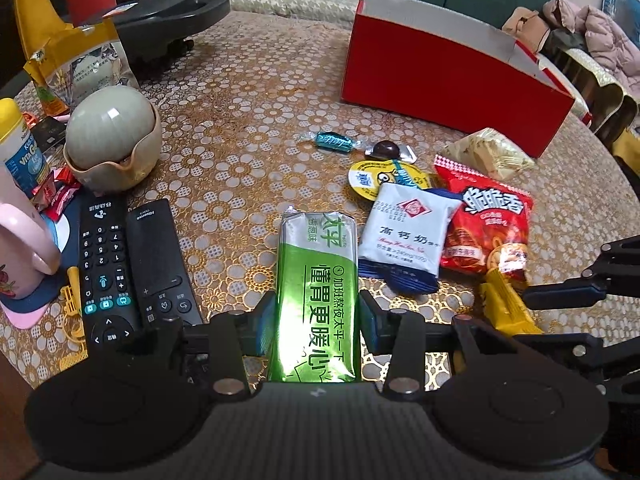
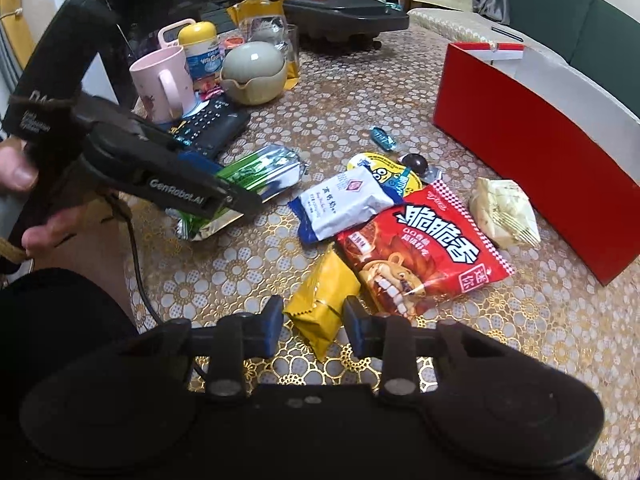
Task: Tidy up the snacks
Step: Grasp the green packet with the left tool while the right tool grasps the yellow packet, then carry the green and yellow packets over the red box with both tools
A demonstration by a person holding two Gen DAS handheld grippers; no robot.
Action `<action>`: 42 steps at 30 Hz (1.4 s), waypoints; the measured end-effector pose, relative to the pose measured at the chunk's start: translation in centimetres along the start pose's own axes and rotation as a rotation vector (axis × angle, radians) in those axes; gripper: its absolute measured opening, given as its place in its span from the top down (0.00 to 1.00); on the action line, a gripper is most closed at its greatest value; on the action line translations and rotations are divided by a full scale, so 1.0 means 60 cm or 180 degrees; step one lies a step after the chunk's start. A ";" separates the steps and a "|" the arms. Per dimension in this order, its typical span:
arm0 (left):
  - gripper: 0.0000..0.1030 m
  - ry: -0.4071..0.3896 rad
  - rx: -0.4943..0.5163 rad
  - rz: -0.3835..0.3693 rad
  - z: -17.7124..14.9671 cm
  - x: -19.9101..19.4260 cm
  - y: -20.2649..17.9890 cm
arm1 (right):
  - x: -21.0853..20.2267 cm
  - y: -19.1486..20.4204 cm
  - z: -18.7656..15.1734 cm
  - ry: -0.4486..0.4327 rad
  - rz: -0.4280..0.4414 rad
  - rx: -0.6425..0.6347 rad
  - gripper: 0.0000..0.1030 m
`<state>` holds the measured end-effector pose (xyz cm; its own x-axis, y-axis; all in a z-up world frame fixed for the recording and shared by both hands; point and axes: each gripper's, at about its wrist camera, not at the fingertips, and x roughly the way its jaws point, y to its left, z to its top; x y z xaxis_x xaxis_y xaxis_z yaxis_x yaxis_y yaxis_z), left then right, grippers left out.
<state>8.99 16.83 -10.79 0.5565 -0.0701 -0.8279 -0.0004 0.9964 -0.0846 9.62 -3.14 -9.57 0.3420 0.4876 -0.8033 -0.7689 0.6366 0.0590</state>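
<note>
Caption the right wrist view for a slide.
Right claw shut on a yellow snack packet; left claw grips a green pack beside loose snacks and a red box.

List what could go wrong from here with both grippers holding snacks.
1. The left gripper pinches the long green cracker pack near one end; it may sag or swing on the way to the red box.
2. The right gripper squeezes the yellow packet, which may crush or drag the red chip bag it touches.
</note>
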 end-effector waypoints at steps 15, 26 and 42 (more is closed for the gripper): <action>0.60 -0.0007 -0.0054 -0.0043 -0.008 -0.007 -0.002 | 0.036 -0.008 -0.002 0.0316 0.0088 0.0310 0.51; 0.60 0.0004 -0.0125 -0.0078 -0.010 0.002 0.008 | 0.058 -0.022 0.016 0.0307 -0.0081 0.0768 0.47; 0.60 -0.0019 -0.0188 -0.0037 -0.013 -0.007 0.005 | 0.047 0.002 0.011 0.0148 -0.0225 0.0532 0.67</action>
<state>8.12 17.10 -10.92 0.5618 -0.0812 -0.8233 -0.0428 0.9910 -0.1270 10.82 -1.29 -11.46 0.3636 0.4125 -0.8353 -0.6421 0.7606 0.0962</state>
